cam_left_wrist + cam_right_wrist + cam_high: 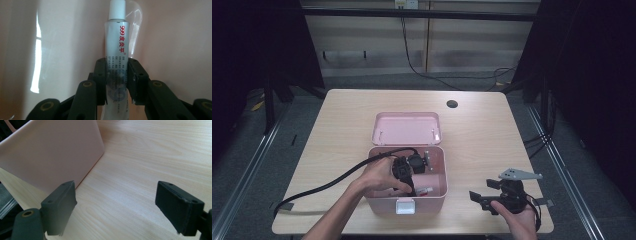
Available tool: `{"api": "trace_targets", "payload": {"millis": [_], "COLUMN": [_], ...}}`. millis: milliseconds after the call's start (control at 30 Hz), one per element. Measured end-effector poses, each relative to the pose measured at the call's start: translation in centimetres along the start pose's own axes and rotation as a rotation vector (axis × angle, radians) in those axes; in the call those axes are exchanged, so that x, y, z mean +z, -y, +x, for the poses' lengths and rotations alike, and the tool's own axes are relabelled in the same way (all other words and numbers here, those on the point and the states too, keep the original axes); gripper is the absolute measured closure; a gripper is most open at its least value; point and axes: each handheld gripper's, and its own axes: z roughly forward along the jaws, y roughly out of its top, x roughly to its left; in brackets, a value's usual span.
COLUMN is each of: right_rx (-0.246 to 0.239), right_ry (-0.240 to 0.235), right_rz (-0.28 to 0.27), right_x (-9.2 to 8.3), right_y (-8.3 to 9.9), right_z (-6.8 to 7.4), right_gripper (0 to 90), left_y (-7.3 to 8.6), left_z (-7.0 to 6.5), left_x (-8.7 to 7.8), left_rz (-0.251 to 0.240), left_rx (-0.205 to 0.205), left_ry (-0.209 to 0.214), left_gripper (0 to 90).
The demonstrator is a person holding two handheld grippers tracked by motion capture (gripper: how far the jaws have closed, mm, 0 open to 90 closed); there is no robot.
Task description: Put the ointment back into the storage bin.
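Note:
A pink box (pixel 439 170) stands open at the table's middle front, its lid (pixel 407 128) tipped back. My left gripper (pixel 414 186) reaches down into the box. In the left gripper view it (pixel 117 75) is shut on a silver ointment tube (pixel 117 45) with a white cap and red lettering, cap pointing away toward the pink wall. The tube's end (pixel 426 190) shows in the box below the hand. My right gripper (pixel 478 198) rests open on the table right of the box. Its jaws stand wide apart with bare wood between them, and the box's outer wall (pixel 50 152) lies to their left.
The wooden table (pixel 477 135) has a round cable hole (pixel 452 104) at the back right. A thick black cable (pixel 327 182) trails from the left gripper off the table's left front edge. A white latch (pixel 405 206) sits on the box's front wall.

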Motion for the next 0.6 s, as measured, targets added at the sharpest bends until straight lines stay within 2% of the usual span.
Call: {"api": "trace_targets", "payload": {"millis": [100,167,300,600], "right_rx": [0.004,0.004,-0.001,-0.002], "right_ry": [0.001,0.001,-0.001,-0.005], "right_rz": [0.002,0.003,0.002,0.002], "right_x": [0.0,0.0,0.0,0.1], "right_y": [0.0,0.0,0.0,0.0], "right_z": [0.0,0.0,0.0,0.0], "right_gripper": [16.4,16.4,16.4,16.4], "left_y": [-0.2,-0.3,-0.5,-0.4], "left_z": [0.2,0.3,0.4,0.4], "left_x": [0.4,0.7,1.3,1.8], "left_rz": [0.004,-0.003,0.01,0.032], "left_rx": [0.002,0.004,-0.008,0.032], "left_ry": [0.011,0.033,0.031,0.016], "left_gripper": [71.1,71.1,71.1,71.1]}}
